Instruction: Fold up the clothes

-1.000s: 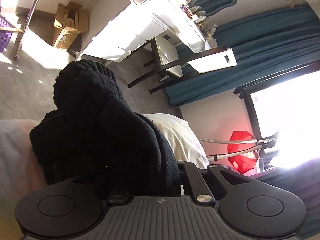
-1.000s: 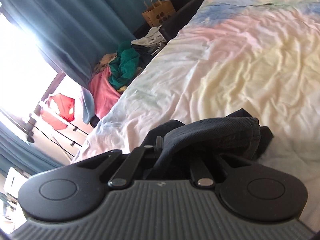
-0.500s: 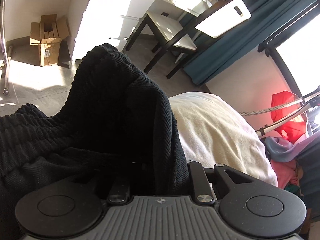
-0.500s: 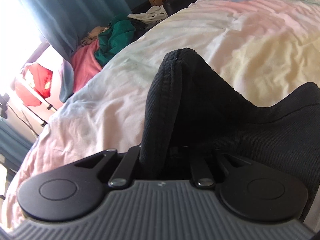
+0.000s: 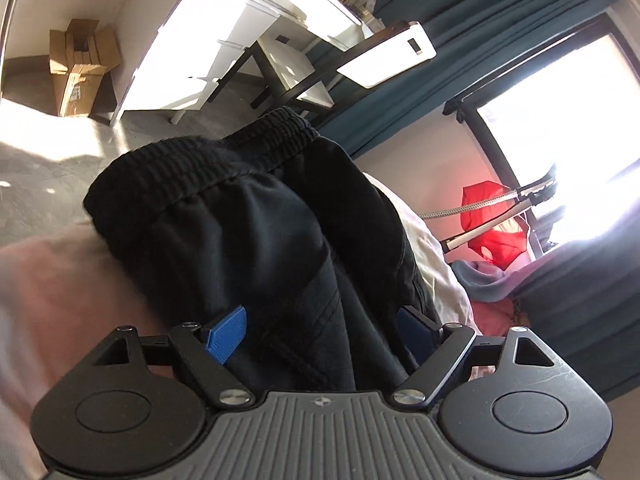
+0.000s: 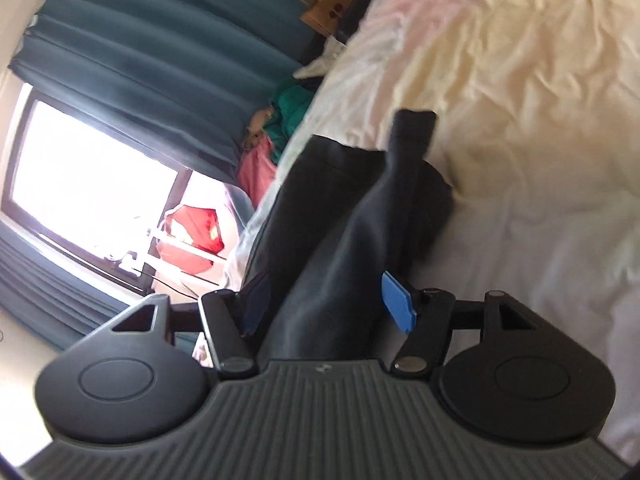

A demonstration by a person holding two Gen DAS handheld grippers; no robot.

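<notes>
A black garment (image 5: 248,224) with a ribbed elastic waistband lies bunched on the pale bed cover (image 5: 52,288). My left gripper (image 5: 320,332) sits right at it. Its jaws are opening: the blue pads (image 5: 226,334) stand wide apart, with the cloth lying loose between them. In the right wrist view another part of the black garment (image 6: 344,216) stretches away over the pastel bed cover (image 6: 520,120). My right gripper (image 6: 326,304) is opening too. Its blue pads (image 6: 398,306) have come off the fabric, which still runs between them.
Beyond the bed's edge stand a white desk (image 5: 224,40), a chair (image 5: 288,68) and a cardboard box (image 5: 80,68) on grey floor. Teal curtains (image 6: 160,60), a bright window, a red cloth (image 6: 196,236) on a rack, and a clothes pile (image 6: 280,136) line the bed's side.
Both grippers were shut on the raised black garment. They have come down toward the bed and their jaws have spread, so the cloth now lies slack between the pads.
</notes>
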